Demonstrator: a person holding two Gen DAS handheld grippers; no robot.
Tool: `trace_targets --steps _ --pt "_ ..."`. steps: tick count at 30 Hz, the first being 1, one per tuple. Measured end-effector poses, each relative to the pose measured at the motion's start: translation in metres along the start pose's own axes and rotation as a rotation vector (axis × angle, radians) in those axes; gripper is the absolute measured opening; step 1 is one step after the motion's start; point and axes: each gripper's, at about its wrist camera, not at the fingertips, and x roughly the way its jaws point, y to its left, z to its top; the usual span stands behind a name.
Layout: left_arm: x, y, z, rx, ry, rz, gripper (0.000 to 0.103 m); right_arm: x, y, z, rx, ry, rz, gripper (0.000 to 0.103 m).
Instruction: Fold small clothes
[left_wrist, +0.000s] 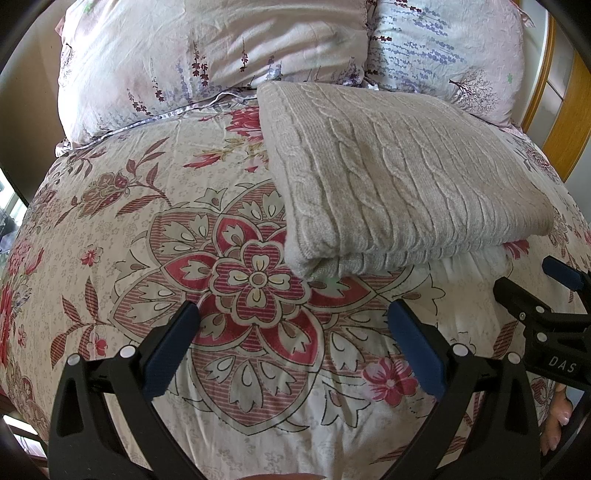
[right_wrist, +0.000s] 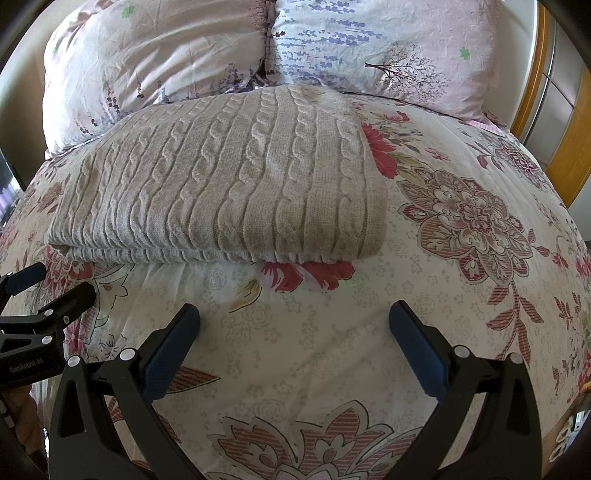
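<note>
A beige cable-knit sweater (left_wrist: 399, 177) lies folded into a thick rectangle on the floral bedspread (left_wrist: 147, 229), its far edge against the pillows. It also shows in the right wrist view (right_wrist: 229, 177). My left gripper (left_wrist: 293, 314) is open and empty, hovering over the bedspread just short of the sweater's near left corner. My right gripper (right_wrist: 293, 314) is open and empty, a little short of the sweater's near edge. Each gripper appears at the edge of the other's view: the right one in the left wrist view (left_wrist: 532, 284) and the left one in the right wrist view (right_wrist: 51, 284).
Two floral pillows (left_wrist: 207, 55) (left_wrist: 443, 48) lie at the head of the bed behind the sweater. A wooden headboard or frame (left_wrist: 569, 122) stands at the far right. The bedspread (right_wrist: 461, 221) stretches out to the right of the sweater.
</note>
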Motion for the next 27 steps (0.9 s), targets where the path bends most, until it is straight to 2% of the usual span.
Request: trace_targets --steps 27 --pt "0.0008 0.0008 0.0010 -0.003 0.004 0.001 0.101 0.0000 -0.0008 0.0001 -0.004 0.001 0.003 0.102"
